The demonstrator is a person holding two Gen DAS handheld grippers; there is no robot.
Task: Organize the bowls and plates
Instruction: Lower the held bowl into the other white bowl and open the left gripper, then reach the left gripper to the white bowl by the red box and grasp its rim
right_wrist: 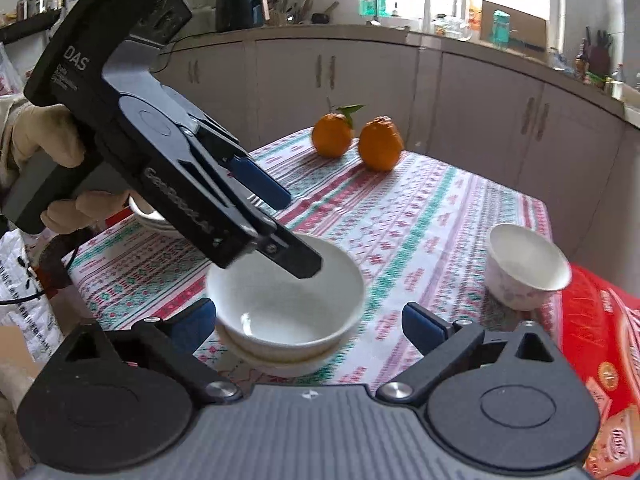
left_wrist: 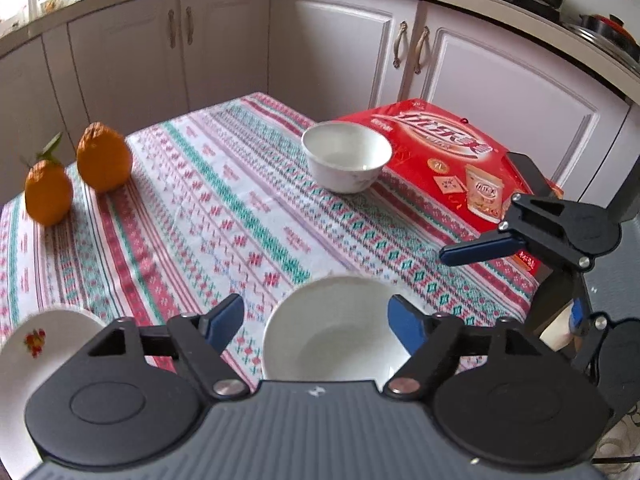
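A white bowl (right_wrist: pixel 288 304) sits nested in a second white bowl (right_wrist: pixel 280 362) on the patterned tablecloth (right_wrist: pixel 420 216). My right gripper (right_wrist: pixel 310 325) is open, its blue fingers either side of the stack with a gap on the right. My left gripper (right_wrist: pixel 298 234), held by a gloved hand (right_wrist: pixel 36 136), reaches in from the upper left. It is open, one finger over the bowl's inside and the other beyond the far rim. In the left wrist view the same bowl (left_wrist: pixel 332 340) lies under my left gripper (left_wrist: pixel 316 320). A smaller white bowl (left_wrist: pixel 346 156) stands apart by the red box (left_wrist: pixel 452 152).
Two oranges (left_wrist: pixel 76 176) sit at the table's far corner. A flower-printed plate (left_wrist: pixel 28 356) lies at the near left, seen as stacked plates (right_wrist: pixel 150 220) behind the left gripper. Kitchen cabinets (left_wrist: pixel 340 48) surround the table. The red box (right_wrist: pixel 600 344) overhangs the table's right side.
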